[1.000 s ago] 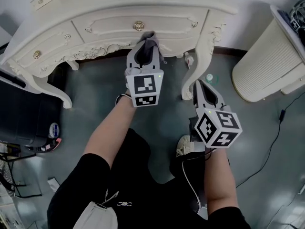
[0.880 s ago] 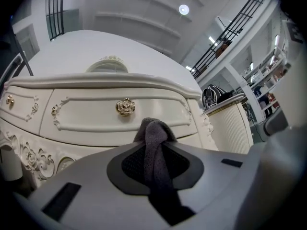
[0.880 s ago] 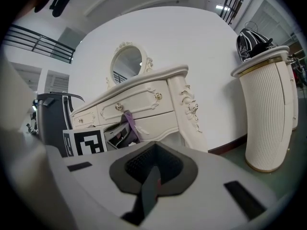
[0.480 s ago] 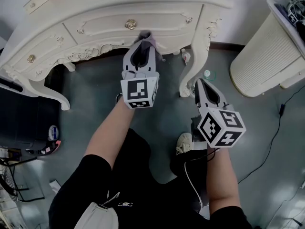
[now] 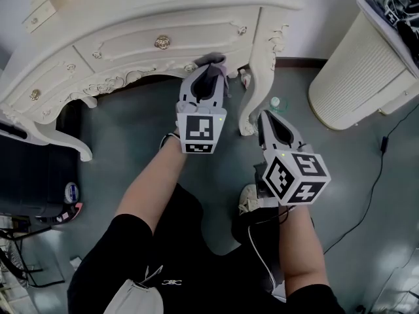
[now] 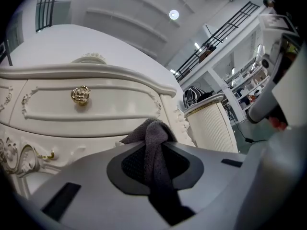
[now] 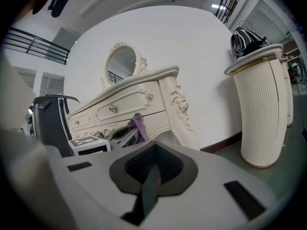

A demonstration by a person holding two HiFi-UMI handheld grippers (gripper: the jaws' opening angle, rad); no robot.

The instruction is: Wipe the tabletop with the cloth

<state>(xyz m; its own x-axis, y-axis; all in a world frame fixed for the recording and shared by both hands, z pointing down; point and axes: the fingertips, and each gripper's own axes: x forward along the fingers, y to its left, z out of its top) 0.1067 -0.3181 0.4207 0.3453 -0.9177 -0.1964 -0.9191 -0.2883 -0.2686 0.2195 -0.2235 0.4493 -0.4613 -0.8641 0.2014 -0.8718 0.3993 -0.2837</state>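
The left gripper (image 5: 207,74), jaws clamped on the dark grey knitted cloth (image 6: 153,133), hovers below the cream carved dressing table's (image 5: 163,13) front edge, near its right front leg. The right gripper (image 5: 266,118), jaws together on nothing, hangs beside it. This looks like the approach: next, lift the cloth over that edge and press it flat.

No words, numbers or brand names can be read anywhere. In the head view, the cube (image 5: 200,128) on the left gripper (image 5: 209,70), near the centre, and the cube (image 5: 296,177) on the right gripper (image 5: 267,116), toward four o'clock, bear only black-and-white square markers with no letters or digits. Between eight and nine o'clock, a roll (image 5: 72,191) on the floor has a blue label with print too small to make out.
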